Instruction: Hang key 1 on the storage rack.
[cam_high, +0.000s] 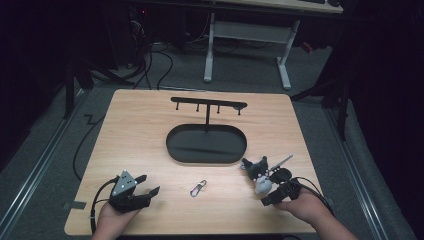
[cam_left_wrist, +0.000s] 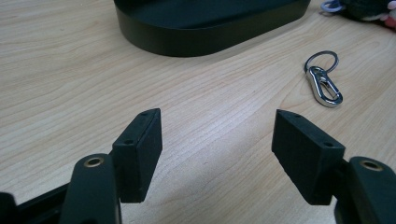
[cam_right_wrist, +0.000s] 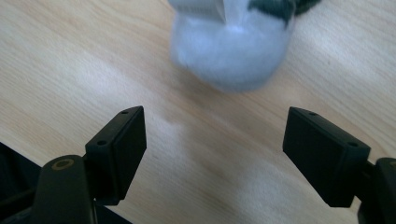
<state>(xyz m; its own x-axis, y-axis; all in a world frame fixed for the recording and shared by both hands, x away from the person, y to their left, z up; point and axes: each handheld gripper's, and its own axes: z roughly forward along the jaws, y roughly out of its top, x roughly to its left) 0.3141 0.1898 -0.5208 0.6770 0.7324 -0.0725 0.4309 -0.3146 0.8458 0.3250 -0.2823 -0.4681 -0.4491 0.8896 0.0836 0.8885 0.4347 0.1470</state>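
Observation:
A small black and white plush toy (cam_high: 259, 174) lies on the wooden table (cam_high: 135, 125) at the right; its white fluffy part (cam_right_wrist: 229, 53) is just ahead of my right gripper (cam_right_wrist: 215, 149), apart from the pads. That right gripper (cam_high: 269, 189) is open with bare wood between its jaws. A silver carabiner on a key ring (cam_high: 198, 188) (cam_left_wrist: 323, 84) lies flat near the front middle. My left gripper (cam_high: 148, 184) (cam_left_wrist: 217, 140) rests at the front left, open and holding nothing, with the carabiner ahead and to its right.
A black stand has an oval tray base (cam_high: 175, 150) (cam_left_wrist: 205, 37) in the middle of the table, with a post carrying a bar with several hooks (cam_high: 209, 103). Behind the table stand a white desk frame (cam_high: 247, 35) and floor cables.

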